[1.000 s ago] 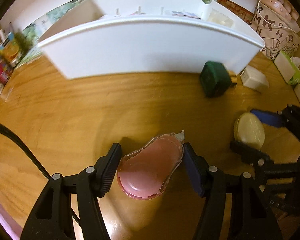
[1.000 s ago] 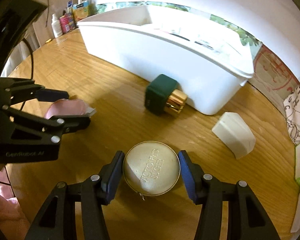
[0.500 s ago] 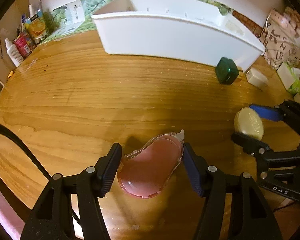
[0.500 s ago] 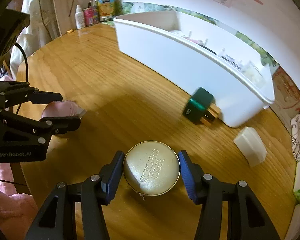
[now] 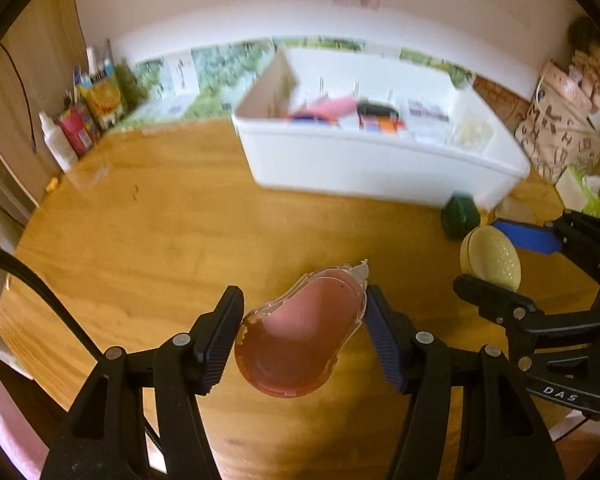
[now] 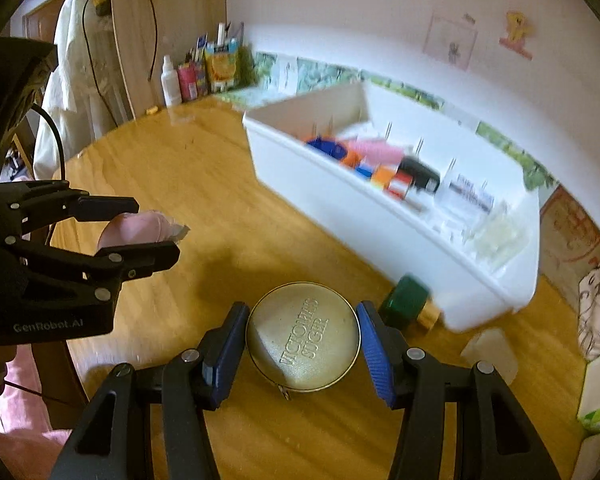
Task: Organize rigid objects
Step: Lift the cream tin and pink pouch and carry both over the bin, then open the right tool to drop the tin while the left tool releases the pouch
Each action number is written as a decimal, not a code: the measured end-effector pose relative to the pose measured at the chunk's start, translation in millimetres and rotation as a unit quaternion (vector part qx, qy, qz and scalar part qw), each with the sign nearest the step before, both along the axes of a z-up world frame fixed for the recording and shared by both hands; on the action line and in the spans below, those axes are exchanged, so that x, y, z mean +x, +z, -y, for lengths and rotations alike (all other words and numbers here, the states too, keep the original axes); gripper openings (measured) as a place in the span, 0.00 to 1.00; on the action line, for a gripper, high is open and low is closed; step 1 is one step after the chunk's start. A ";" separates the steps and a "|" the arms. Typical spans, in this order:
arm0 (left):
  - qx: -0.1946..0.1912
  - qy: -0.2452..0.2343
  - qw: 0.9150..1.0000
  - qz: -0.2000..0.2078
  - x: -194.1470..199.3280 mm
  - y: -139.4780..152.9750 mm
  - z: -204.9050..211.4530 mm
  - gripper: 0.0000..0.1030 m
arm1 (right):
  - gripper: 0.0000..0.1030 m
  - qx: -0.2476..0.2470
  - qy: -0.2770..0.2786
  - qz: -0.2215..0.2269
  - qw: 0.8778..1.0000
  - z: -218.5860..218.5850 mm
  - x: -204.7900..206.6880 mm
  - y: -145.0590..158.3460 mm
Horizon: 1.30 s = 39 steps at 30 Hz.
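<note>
The right tongs (image 6: 302, 346) grip a round gold tin (image 6: 303, 337) embossed "VICTORIA'S SUGAR". The left tongs (image 5: 302, 330), marked "GenRobot.AI", grip a pink tape dispenser (image 5: 300, 332). Both are held above the table (image 5: 160, 240), near the white bin (image 6: 380, 232); a green bottle (image 6: 408, 300) lies against the bin.

A round wooden table (image 5: 148, 240) filled the near ground. At its far left edge, against the wall, stood a white bottle (image 6: 170, 81) beside a cluster of colourful packets (image 6: 214, 65). A patterned paper bag (image 5: 556, 136) and a tissue pack (image 5: 582, 192) sat at the far right, and pale clothing (image 6: 80, 72) hung by the left wall.
</note>
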State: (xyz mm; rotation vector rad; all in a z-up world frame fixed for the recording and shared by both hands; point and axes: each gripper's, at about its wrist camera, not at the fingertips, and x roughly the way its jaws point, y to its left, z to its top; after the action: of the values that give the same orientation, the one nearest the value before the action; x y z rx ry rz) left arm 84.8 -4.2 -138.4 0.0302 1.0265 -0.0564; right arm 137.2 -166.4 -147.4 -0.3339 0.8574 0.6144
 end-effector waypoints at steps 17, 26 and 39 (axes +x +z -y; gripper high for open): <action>0.012 -0.013 0.994 0.105 63.9 73.0 -5.5 0.63 | 0.54 0.045 -0.041 0.068 0.996 4.7 53.7 59.1; 0.001 -0.030 0.992 0.123 98.0 85.1 8.9 0.63 | 0.54 0.056 -0.086 0.075 0.992 22.7 88.0 63.2; -0.023 -0.043 0.989 0.137 145.2 94.2 27.7 0.63 | 0.54 0.064 -0.142 0.068 0.985 47.6 123.4 58.6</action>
State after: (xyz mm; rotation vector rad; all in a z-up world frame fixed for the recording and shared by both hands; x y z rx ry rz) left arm 230.0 -31.9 -44.3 0.0398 0.7493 -0.1507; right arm 260.6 -214.0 -88.8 -0.1309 0.7142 0.3748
